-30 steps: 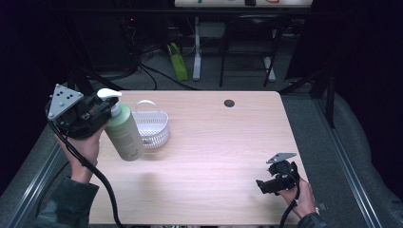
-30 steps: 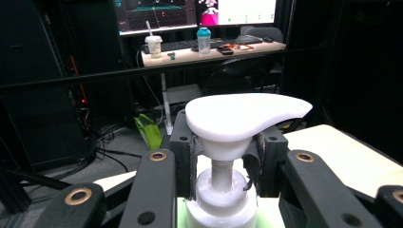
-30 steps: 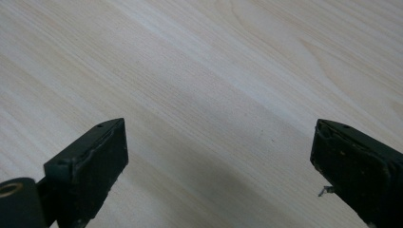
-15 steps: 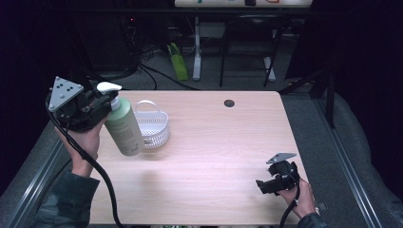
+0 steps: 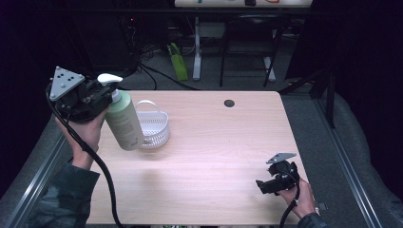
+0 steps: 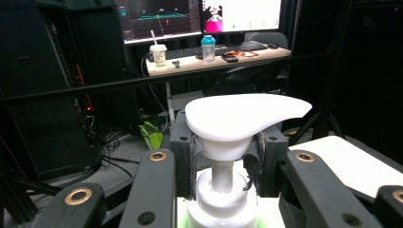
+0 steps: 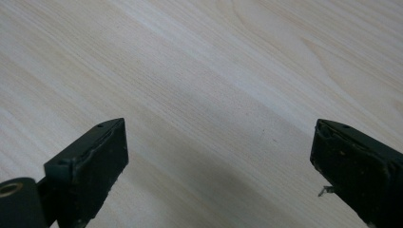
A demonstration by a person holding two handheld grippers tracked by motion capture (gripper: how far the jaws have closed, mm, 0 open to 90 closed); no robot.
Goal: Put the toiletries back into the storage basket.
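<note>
Right now your wooden table [image 5: 209,156] carries little. At its far left, your left gripper [image 5: 102,97] has its jaws clamped on the neck of the green pump bottle [image 5: 124,121], just under the white pump head [image 6: 244,114]; the bottle leans slightly, its base just beside the white basket [image 5: 153,127]. You can't tell what that basket holds. At the near right, your right gripper [image 7: 218,156] rests with jaws wide apart over bare wood.

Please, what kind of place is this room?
Probably a lab or office workroom used for recording. A plain wooden table stands among black frames and cables, and behind it a desk carries monitors, a keyboard and drink cups.
</note>
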